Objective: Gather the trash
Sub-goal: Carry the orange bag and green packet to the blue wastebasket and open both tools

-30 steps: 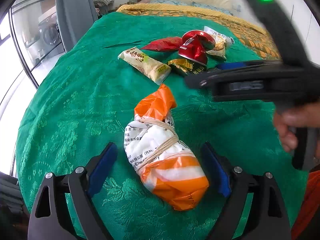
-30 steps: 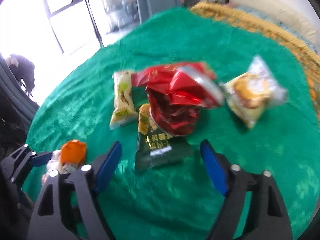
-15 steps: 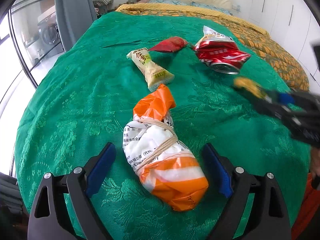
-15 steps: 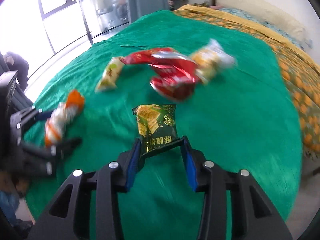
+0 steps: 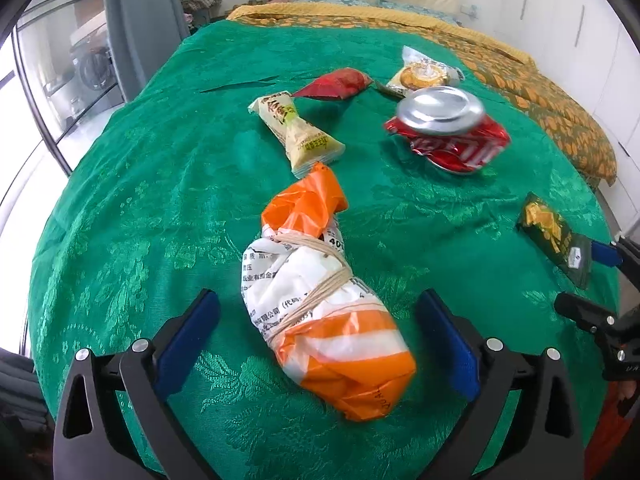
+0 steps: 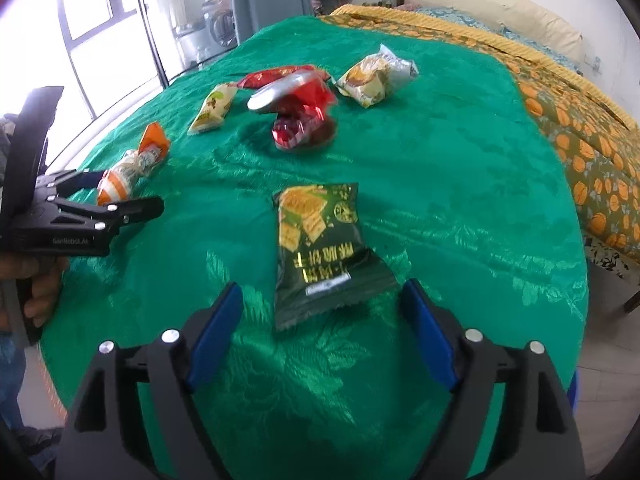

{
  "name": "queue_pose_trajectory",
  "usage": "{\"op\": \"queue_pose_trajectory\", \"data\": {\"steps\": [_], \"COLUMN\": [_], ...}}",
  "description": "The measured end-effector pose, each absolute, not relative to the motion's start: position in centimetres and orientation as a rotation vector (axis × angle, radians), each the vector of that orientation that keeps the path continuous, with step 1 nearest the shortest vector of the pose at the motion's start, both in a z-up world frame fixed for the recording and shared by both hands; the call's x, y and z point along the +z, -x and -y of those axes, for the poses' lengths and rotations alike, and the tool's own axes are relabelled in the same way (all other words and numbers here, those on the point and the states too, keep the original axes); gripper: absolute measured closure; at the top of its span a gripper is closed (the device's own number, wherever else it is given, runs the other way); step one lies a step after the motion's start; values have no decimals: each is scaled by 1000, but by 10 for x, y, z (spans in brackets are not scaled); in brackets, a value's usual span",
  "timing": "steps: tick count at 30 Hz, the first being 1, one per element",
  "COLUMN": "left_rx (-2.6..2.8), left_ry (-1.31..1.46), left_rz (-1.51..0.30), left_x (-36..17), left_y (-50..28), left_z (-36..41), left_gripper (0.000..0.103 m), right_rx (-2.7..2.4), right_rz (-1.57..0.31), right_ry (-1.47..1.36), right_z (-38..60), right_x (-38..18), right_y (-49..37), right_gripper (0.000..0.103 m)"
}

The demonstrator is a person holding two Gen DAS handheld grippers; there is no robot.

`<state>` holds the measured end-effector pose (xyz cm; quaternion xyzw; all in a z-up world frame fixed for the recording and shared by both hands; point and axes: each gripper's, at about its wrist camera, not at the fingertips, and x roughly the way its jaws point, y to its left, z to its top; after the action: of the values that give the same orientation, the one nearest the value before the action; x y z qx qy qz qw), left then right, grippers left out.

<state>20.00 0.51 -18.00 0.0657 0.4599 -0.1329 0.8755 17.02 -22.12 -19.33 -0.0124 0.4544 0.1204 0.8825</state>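
Left gripper [image 5: 318, 334]: jaws wide apart, having just opened further, straddling the orange-and-white tied bundle [image 5: 320, 304] without pressing it; bundle lies on the green bedspread [image 5: 120, 208], nearest the left edge.

Right gripper [image 6: 322, 332]: jaws apart, just opened; dark green snack packet [image 6: 320, 252] lies flat on the spread between the blue pads [image 6: 216, 336], its near end free of both.

Middle ground: cream snack wrapper [image 5: 294, 132] just beyond the bundle's orange tip; crushed red can [image 5: 448, 134] to its right.

Far: red wrapper [image 5: 334, 84], and a pale pastry packet [image 5: 426, 74] right of it, behind the can.

Farthest: yellow patterned quilt [image 5: 520, 76].
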Motion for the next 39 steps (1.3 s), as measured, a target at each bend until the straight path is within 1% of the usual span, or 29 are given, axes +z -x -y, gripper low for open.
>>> {"op": "queue_pose_trajectory", "data": {"steps": [2, 5, 10, 14, 15, 16, 18, 19, 20, 21, 22, 23, 27, 33, 39], "left_rx": [-328, -368, -416, -383, -363, -341, -318, -308, -299, -298, -300, -304, -308, -388, -498], "left_ry": [-144, -135, -24, -30, -39, -45, -47, -50, -55, -56, -57, -57, -80, -73, -57], "left_rz": [-965, -967, -954, -965, -971, -979, -994, -996, -992, -992, -989, -986, -962, -931, -923], "left_x": [-178, -174, -161, -161, -163, -165, -168, -168, -167, -167, -166, -165, -162, -152, -140], "left_y": [-195, -183, -178, -187, -191, -195, -200, -201, -201, -202, -201, -200, -190, -169, -151], "left_z": [-12, -25, -40, -29, -26, -24, -22, -22, -21, -20, -20, -20, -17, 5, 49], "left_gripper": [6, 6, 6, 6, 6, 9, 17, 20, 22, 30, 40, 44, 45, 46, 46], "right_rx": [265, 286, 326, 333, 326, 324, 306, 289, 283, 283, 281, 272, 265, 276, 257], "right_rz": [-961, -958, -1000, -1044, -1055, -1062, -1074, -1077, -1081, -1091, -1090, -1081, -1038, -982, -961], "right_ry": [42, 76, 76, 90, 109, 119, 141, 153, 154, 136, 119, 106, 68, -28, -141], "right_z": [225, 230, 228, 213, 209, 206, 201, 200, 200, 201, 204, 206, 217, 238, 277], "right_x": [-188, -176, -171, -175, -177, -178, -180, -181, -183, -184, -184, -182, -174, -164, -164], "right_y": [-166, -166, -185, -205, -209, -211, -217, -221, -222, -224, -224, -223, -210, -184, -162], "right_gripper": [22, 17, 17, 18, 22, 27, 31, 42, 50, 62, 66, 67, 69, 69, 69]}}
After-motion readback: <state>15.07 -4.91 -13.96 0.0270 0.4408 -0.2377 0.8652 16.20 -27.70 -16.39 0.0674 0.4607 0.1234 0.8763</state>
